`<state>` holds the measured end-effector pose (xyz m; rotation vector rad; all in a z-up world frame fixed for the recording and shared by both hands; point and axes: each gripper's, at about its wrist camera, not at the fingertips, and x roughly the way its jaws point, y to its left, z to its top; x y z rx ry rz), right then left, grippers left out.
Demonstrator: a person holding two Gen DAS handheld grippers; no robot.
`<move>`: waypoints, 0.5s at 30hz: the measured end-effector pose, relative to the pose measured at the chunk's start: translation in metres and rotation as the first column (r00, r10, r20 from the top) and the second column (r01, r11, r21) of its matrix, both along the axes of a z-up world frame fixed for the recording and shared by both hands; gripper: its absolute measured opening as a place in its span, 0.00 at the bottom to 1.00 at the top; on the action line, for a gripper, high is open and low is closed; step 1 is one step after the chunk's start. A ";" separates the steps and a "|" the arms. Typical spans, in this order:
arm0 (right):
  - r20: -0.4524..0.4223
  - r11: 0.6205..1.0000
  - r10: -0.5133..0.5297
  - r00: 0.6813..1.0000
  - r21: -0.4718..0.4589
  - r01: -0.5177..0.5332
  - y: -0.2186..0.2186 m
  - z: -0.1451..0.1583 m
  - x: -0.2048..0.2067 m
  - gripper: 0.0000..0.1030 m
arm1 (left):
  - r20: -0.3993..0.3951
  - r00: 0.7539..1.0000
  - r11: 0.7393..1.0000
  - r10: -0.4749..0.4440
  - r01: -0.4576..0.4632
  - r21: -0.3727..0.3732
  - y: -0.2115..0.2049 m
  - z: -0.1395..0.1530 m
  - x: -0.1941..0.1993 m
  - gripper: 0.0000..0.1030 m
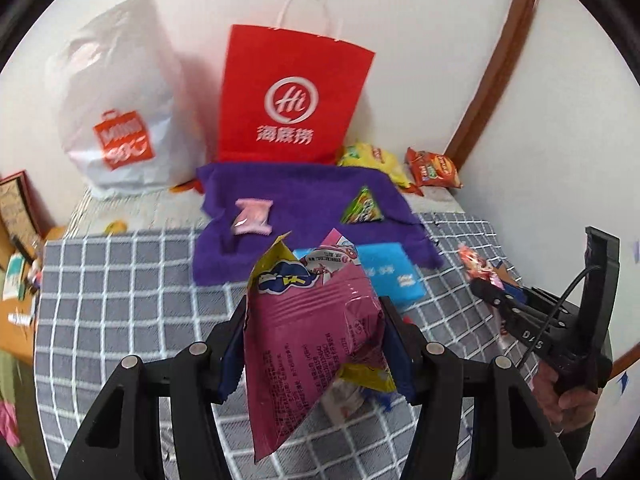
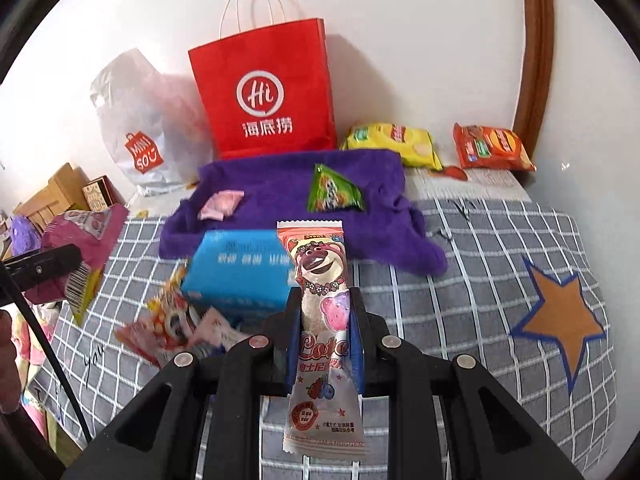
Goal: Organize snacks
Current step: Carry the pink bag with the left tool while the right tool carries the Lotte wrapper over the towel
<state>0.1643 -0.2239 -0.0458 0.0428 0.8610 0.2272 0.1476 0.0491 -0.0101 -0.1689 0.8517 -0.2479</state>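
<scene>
Snack sorting on a bed covered by a grey checked blanket [image 2: 460,248]. My left gripper [image 1: 312,320] has its fingers clamped on a pink snack packet [image 1: 308,344], which stands up between the pads with a yellow-and-white wrapper bunched against it. My right gripper [image 2: 324,328] has its fingers pressed tight on a long lollipop wrapper [image 2: 320,280] printed with a pink bear; the wrapper runs lengthwise between the pads and sticks out at both ends.

Beyond both grippers lies a purple towel [image 1: 296,188], and on it a small pink packet [image 1: 253,217] and a green triangular packet [image 1: 362,212], well apart. A blue box [image 2: 240,264] rests at the towel's near edge, with loose red-and-white wrappers [image 2: 176,320] beside it. A red paper bag [image 1: 292,96] stands upright against the wall behind the towel; a white plastic bag [image 1: 120,96] sits to its left. To the right of the red bag lie a yellow packet [image 2: 392,140] and an orange packet [image 2: 492,148], near the wall.
</scene>
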 end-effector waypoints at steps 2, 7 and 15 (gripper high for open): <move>0.006 1.000 0.001 1.000 0.002 -0.001 0.003 0.004 0.011 0.20 | 0.002 1.000 1.000 -0.009 0.009 -0.004 -0.006 0.004 0.013 0.56; 0.026 1.000 -0.006 1.000 -0.002 0.006 0.009 0.011 0.040 0.20 | 0.012 0.999 1.000 -0.031 0.031 0.003 -0.020 0.014 0.042 0.56; 0.027 1.000 -0.022 0.999 -0.002 0.022 0.009 0.009 0.086 0.21 | 0.023 0.997 0.997 -0.072 0.072 0.015 -0.038 0.020 0.089 0.56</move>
